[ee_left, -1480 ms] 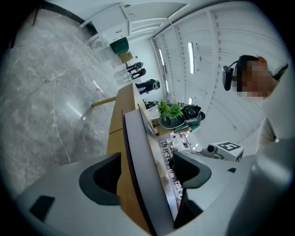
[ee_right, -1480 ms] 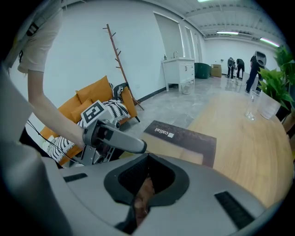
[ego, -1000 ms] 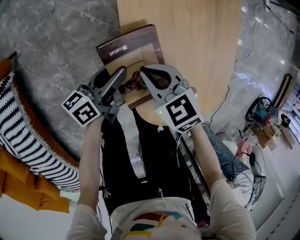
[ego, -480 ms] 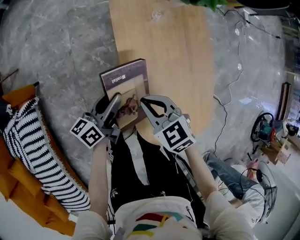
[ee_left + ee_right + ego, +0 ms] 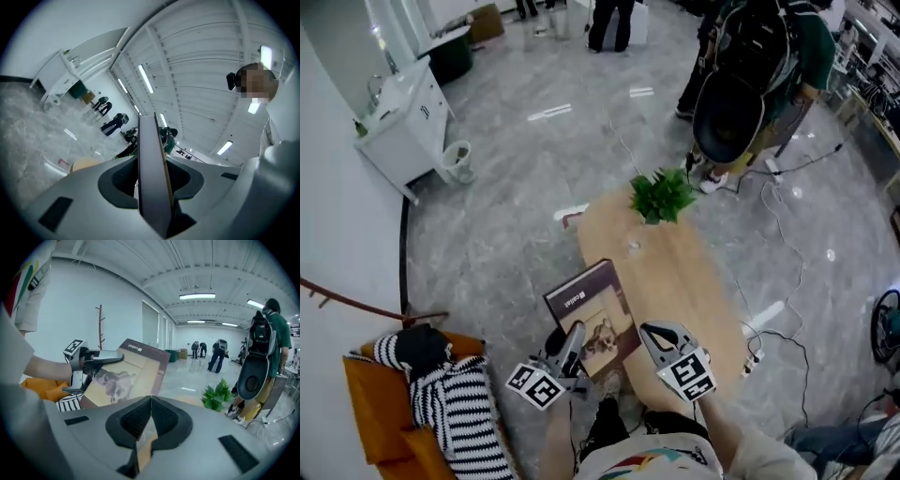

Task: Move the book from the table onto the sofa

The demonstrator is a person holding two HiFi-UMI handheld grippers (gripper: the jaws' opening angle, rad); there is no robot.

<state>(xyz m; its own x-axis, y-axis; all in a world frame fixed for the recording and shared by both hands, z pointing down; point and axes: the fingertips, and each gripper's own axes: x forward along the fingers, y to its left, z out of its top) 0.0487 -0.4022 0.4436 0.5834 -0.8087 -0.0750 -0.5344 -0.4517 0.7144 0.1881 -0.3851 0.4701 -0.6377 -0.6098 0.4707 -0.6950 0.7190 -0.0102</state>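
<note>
One sofa: orange upholstered sofa [image 5: 370, 412] with striped throw [image 5: 455, 417], lower left, well apart from brown-covered picture book [image 5: 591, 305].
Left gripper [image 5: 574, 337]: jaws have just tightened and are pinching the book's near edge.
Book: raised off the table since a second ago, tilted, carried on the left side only.
Right gripper [image 5: 651, 330]: jaws pressed together, empty, now off the book.
Table: light wooden oval table [image 5: 675, 272], below.
Remaining: transfer to the sofa.

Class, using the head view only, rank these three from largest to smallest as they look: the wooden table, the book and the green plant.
1. wooden table
2. book
3. green plant
The book is lifted nearer the camera, so its place above the plant is less sure.
</note>
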